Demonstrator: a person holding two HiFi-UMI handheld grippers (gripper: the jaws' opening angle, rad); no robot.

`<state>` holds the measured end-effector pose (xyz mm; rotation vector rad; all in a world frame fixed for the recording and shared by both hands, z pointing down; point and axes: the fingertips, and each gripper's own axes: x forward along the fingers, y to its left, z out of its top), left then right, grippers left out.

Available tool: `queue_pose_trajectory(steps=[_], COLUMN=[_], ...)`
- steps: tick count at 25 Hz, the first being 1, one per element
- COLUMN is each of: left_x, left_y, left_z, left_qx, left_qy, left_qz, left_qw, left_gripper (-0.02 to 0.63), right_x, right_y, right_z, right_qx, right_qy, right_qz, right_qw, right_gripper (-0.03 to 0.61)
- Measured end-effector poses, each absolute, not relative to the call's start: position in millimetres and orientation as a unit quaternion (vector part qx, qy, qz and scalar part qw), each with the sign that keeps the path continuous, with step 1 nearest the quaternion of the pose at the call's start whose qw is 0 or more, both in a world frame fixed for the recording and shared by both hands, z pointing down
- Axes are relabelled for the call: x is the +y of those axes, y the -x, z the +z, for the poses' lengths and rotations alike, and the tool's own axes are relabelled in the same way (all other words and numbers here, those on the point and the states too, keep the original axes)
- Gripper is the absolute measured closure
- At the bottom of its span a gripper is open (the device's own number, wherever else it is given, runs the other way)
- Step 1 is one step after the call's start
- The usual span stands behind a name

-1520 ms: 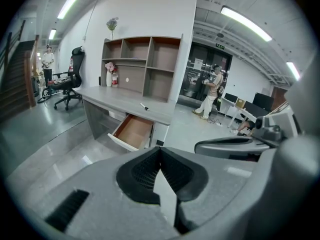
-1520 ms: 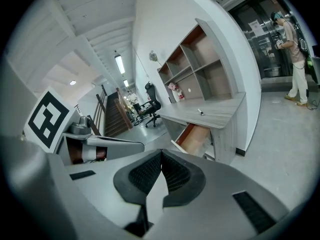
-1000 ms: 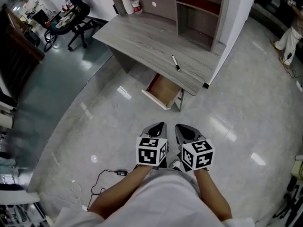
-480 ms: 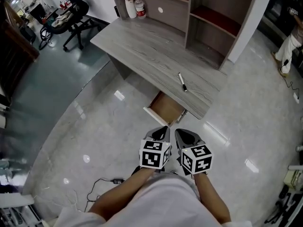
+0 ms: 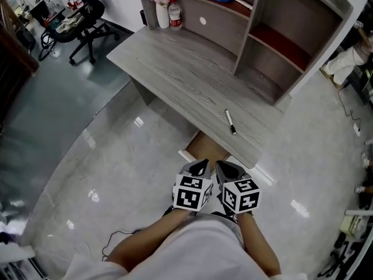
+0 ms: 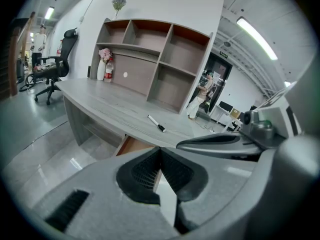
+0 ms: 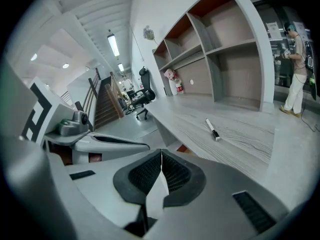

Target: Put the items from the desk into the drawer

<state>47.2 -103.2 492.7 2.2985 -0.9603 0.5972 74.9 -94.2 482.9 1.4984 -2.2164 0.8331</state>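
A white marker with a black cap (image 5: 231,121) lies alone on the grey desk (image 5: 175,69), close to the near edge and right of centre. Just below that edge the drawer (image 5: 205,149) stands open. Nearer, well short of the desk, hang the left gripper (image 5: 200,164) and right gripper (image 5: 224,165), each with jaws pressed together, holding nothing. Probably best: reach with the right, part its jaws first, then pinch across the marker's barrel at mid-length
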Motion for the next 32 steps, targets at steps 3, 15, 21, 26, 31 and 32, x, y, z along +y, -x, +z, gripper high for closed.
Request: queue_pose_trajectory(steps=[3, 15, 21, 26, 31, 32], left_x=[-113, -146, -169, -181, -196, -199], left_y=[-44, -54, -67, -82, -91, -92], left_z=[493, 496, 497, 503, 508, 509], left_qx=[-0.353, -0.345, -0.361, -0.368, -0.379, -0.382], left_qy=[-0.863, -0.866, -0.860, -0.853, -0.844, -0.841], left_qz=[0.219, 0.213, 0.214, 0.222, 0.230, 0.232], left_qw=[0.288, 0.293, 0.290, 0.296, 0.302, 0.304], left_gripper=[0.612, 0.612, 0.612, 0.612, 0.612, 0.612], right_x=[-109, -142, -163, -178, -194, -198], right_y=[-71, -112, -134, -148, -162, -164], right_z=[483, 490, 500, 511, 524, 527], right_qx=[-0.774, -0.745, -0.745, -0.746, -0.744, -0.744], right_qy=[-0.537, -0.576, -0.571, -0.563, -0.555, -0.553], right_qz=[0.283, 0.250, 0.246, 0.246, 0.254, 0.255], right_qw=[0.181, 0.226, 0.242, 0.258, 0.271, 0.273], right_gripper=[0.577, 0.575, 0.575, 0.575, 0.575, 0.575])
